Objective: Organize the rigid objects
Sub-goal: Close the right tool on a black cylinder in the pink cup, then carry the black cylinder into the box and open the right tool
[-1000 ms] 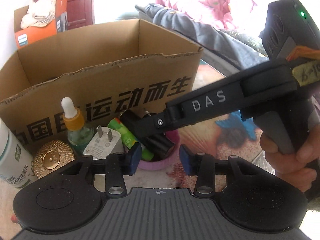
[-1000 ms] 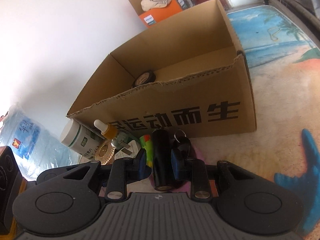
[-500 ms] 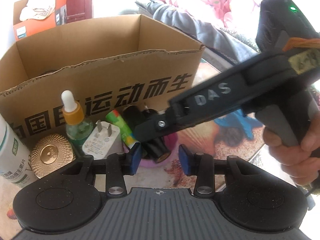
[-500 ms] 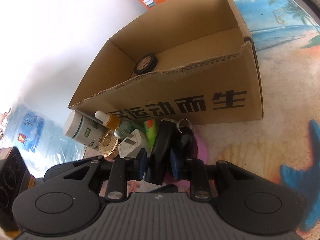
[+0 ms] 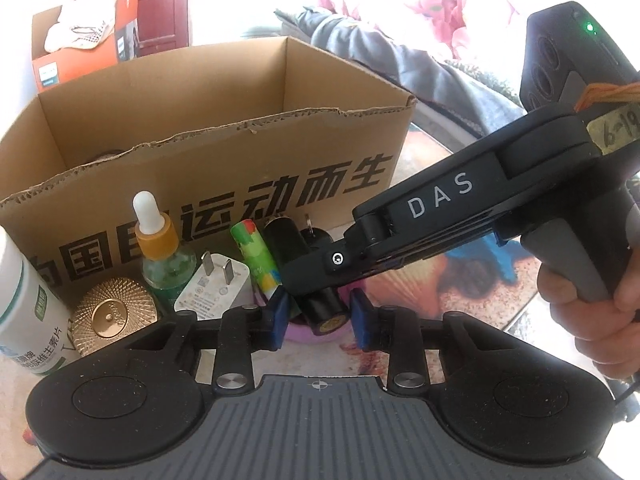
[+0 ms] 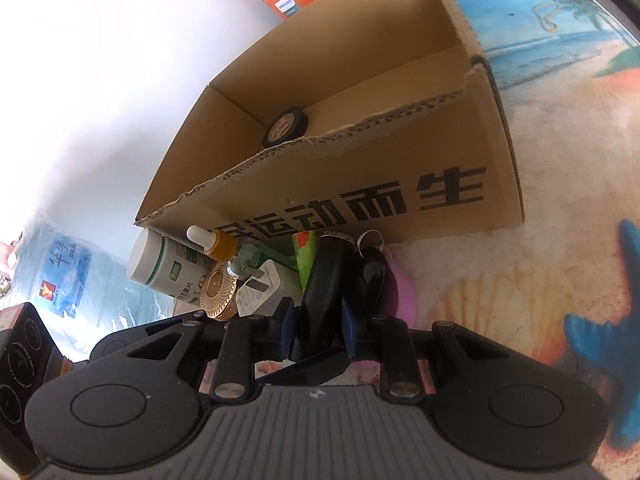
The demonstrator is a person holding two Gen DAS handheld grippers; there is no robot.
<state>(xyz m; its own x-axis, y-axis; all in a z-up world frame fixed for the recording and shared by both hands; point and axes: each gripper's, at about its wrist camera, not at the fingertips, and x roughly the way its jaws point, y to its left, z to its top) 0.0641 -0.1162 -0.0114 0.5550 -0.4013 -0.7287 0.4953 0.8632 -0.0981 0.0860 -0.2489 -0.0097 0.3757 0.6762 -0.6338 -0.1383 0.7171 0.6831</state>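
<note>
The cardboard box (image 6: 400, 184) fills the upper middle of the right wrist view, open-topped, with a roll of black tape (image 6: 286, 127) lying inside near its left corner. It stands on a beach-print mat (image 6: 540, 264).

Along the box's front wall, in the left wrist view, stand a white supplement bottle (image 5: 24, 304) at the far left, a gold ribbed lid (image 5: 110, 316), a dropper bottle (image 5: 158, 248), a white plug adapter (image 5: 214, 286) and a green tube (image 5: 256, 256).

The black cylinder (image 6: 326, 292) sits tilted at the centre over a purple dish (image 5: 304, 332), a black key fob (image 6: 376, 276) just beside it.

The right hand-held gripper (image 6: 316, 328) pinches the black cylinder between its blue pads.

The left hand-held gripper (image 5: 320, 320), its jaws just closing, stands spread either side of the cylinder's lower end without pressing it.
</note>
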